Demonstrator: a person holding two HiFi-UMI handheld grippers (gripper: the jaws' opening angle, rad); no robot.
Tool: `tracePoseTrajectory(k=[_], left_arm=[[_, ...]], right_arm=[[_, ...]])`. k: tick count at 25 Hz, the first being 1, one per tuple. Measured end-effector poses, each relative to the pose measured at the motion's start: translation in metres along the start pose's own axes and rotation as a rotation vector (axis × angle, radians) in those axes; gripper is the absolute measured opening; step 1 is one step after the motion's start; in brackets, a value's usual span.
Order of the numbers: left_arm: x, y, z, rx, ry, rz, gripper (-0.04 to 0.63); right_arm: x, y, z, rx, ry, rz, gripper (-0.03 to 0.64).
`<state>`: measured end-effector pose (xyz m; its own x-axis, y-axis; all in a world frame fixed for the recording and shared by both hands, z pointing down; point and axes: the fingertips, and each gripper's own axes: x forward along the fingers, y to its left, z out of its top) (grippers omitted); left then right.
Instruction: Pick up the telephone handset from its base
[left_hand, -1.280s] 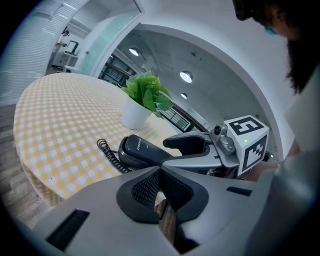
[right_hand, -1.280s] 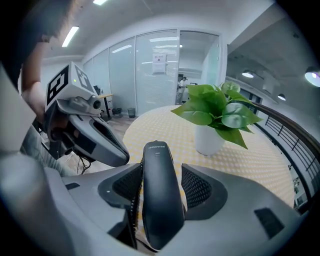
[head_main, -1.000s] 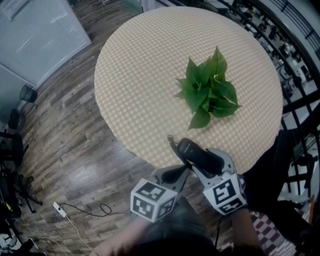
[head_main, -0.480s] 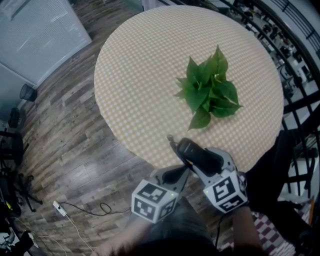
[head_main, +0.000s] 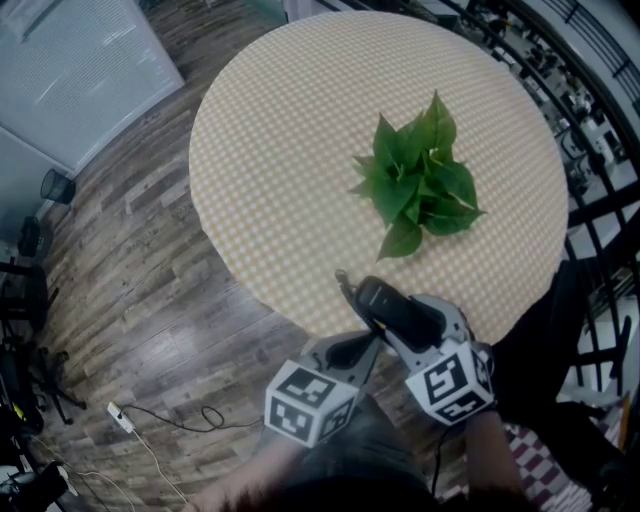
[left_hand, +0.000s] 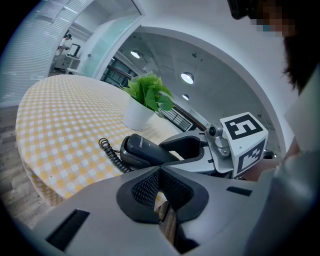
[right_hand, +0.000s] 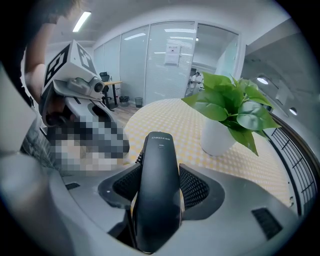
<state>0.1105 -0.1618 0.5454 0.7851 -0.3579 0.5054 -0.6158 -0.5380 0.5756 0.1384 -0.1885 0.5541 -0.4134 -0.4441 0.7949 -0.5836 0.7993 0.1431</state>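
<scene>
My right gripper (right_hand: 160, 189) is shut on the black telephone handset (right_hand: 159, 175), which stands up between its pads. In the head view the handset (head_main: 388, 303) lies over the near edge of the round checked table (head_main: 290, 150), in the right gripper (head_main: 405, 325). Its coiled cord (left_hand: 111, 154) trails onto the cloth. My left gripper (head_main: 350, 348) is just left of it, off the table's edge; its pads (left_hand: 145, 190) meet with nothing between them. From the left gripper view the handset (left_hand: 142, 149) sits in the right gripper's jaws. No telephone base shows in any view.
A green leafy plant (head_main: 420, 185) in a white pot (right_hand: 216, 135) stands mid-table, beyond the handset. Wooden floor (head_main: 130, 260) lies left of the table, with a cable and plug (head_main: 120, 418) on it. A dark railing (head_main: 600, 200) runs along the right.
</scene>
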Motion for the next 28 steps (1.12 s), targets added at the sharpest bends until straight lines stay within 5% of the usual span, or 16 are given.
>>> tracePoseTrajectory(k=[16, 28], left_arm=[[-0.0035, -0.0028, 0.0021, 0.024, 0.007, -0.016, 0.006], [-0.0028, -0.0036, 0.0009, 0.030, 0.030, -0.032, 0.006]], right_arm=[[-0.0015, 0.0001, -0.0007, -0.008, -0.002, 0.003, 0.241], [-0.0078, 0.0026, -0.0012, 0.048, 0.046, 0.113, 0.241]])
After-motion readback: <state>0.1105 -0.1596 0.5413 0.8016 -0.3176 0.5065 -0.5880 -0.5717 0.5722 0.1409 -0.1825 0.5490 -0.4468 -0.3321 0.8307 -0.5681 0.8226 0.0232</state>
